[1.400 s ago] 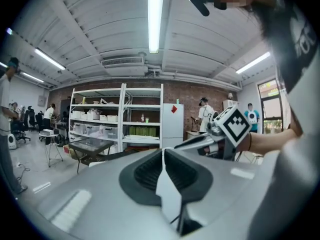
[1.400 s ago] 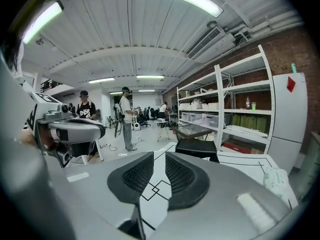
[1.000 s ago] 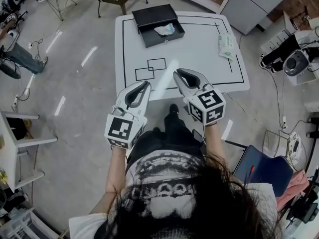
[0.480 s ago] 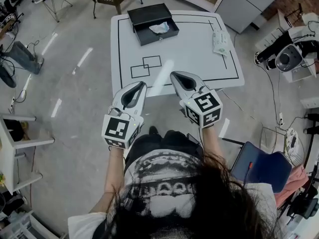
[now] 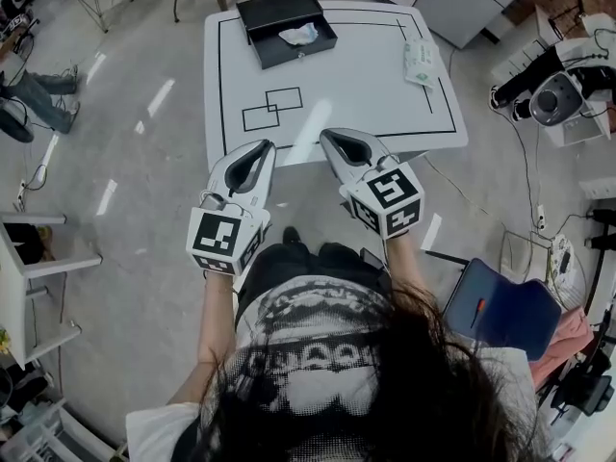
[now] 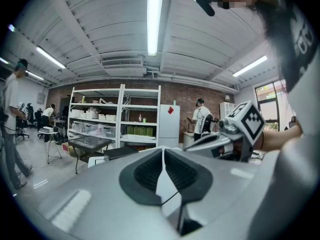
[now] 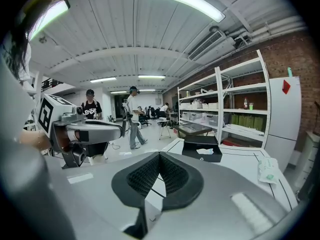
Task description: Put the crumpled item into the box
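A black box [image 5: 287,25] stands open at the far left corner of the white table [image 5: 366,94]. A crumpled white item [image 5: 298,35] lies inside it. Both grippers are held side by side over the table's near edge, far from the box. My left gripper [image 5: 264,146] is shut with nothing between its jaws. My right gripper [image 5: 328,136] is shut and empty too. In the right gripper view the box [image 7: 202,149] and the crumpled item [image 7: 205,151] show beyond the closed jaws. The left gripper view points over the room, away from the tabletop.
A white and green packet [image 5: 419,63] lies near the table's far right edge. Two overlapping outlined rectangles [image 5: 271,109] are drawn on the tabletop. A blue chair [image 5: 500,311] stands at my right, and people and shelves fill the room behind.
The head has shifted, so the table and box sit higher and further left in the view. Both grippers stay together by the table's near edge, empty.
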